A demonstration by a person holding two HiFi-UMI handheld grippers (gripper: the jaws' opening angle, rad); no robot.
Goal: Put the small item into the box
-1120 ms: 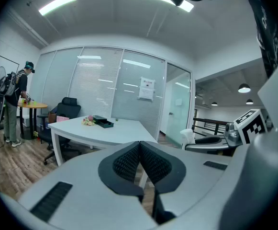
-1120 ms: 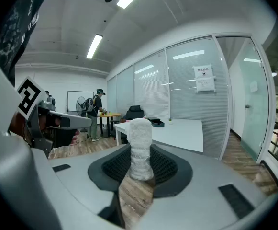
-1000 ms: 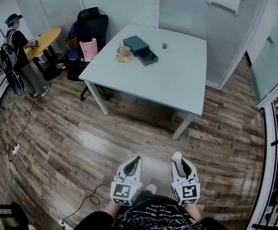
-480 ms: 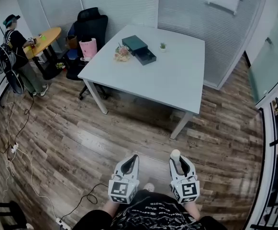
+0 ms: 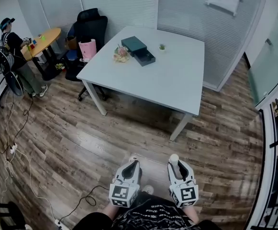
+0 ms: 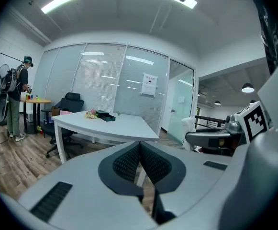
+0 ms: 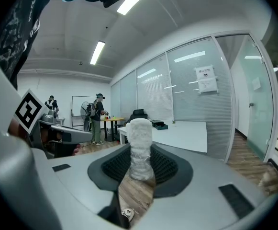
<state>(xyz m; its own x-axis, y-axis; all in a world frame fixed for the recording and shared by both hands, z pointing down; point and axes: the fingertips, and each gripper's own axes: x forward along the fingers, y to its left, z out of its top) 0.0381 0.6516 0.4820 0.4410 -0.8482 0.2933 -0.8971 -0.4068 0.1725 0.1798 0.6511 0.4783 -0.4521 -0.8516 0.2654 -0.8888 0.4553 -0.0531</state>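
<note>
My right gripper (image 5: 175, 163) is shut on a small white wrapped cylinder (image 7: 140, 147), which stands upright between the jaws and pokes out past the tips as a white item (image 5: 174, 158). My left gripper (image 5: 133, 162) is shut, its pads (image 6: 139, 162) touching with nothing between them. Both are held low over the wooden floor, well short of the white table (image 5: 177, 75). A dark open box (image 5: 139, 49) with its lid alongside sits at the table's far left part, next to a small flower bunch (image 5: 122, 54). The box (image 6: 106, 117) shows small in the left gripper view.
A tiny potted plant (image 5: 163, 46) stands behind the box. A black office chair (image 5: 88, 30) and a pink bag (image 5: 88, 48) are left of the table. A person (image 5: 15, 56) stands by a round wooden table (image 5: 45, 37). Cables (image 5: 21, 152) lie on the floor at left. Glass walls enclose the room.
Both grippers have shifted slightly down in the head view as the view moved a little towards the table. The white item stays held. The person at left has moved a little further left.
</note>
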